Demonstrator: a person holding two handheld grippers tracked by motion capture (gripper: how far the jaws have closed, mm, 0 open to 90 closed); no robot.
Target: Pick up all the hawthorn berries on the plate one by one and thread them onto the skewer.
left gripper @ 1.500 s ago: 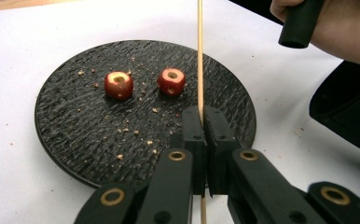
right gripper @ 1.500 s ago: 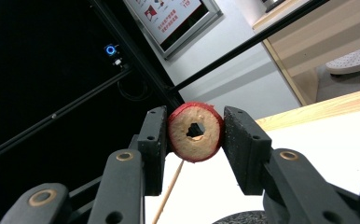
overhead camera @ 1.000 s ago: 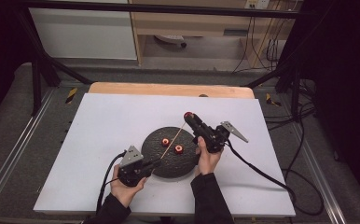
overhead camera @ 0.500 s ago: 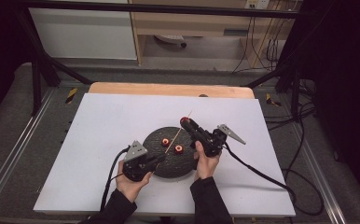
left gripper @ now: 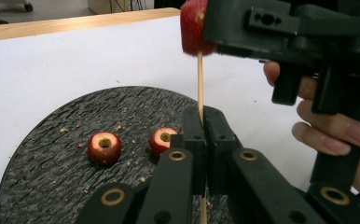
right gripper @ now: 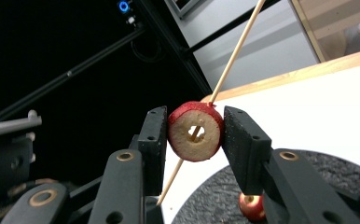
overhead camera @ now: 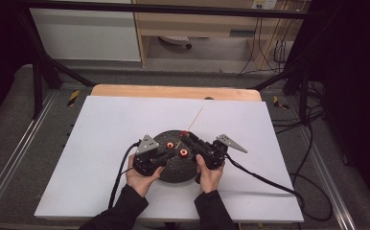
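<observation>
While my left gripper (left gripper: 201, 122) was clamped tight on the lower end of a thin, pale wooden skewer (left gripper: 199, 81), my right gripper (right gripper: 194, 130) pinched a red-skinned, cored apple ring with cream flesh (right gripper: 195, 131) between its pads. In the right gripper view the skewer ran slantwise through the ring's hollow centre, its long end rising up and away past my jaws and its short end dropping below them. In the left gripper view the stick stood straight up out of my closed jaws, and the ring sat on it above them, held by my right gripper, whose black body filled the upper right. Just beyond my left jaws lay a round, dark, rough-textured slate plate (left gripper: 47, 140) on the white table top (left gripper: 75, 60). Two more small red cored apple pieces (left gripper: 104, 147) rested on it side by side, close to my left jaws, with crumbs scattered around them. In the high view both grippers met over that plate (overhead camera: 173, 170).
</observation>
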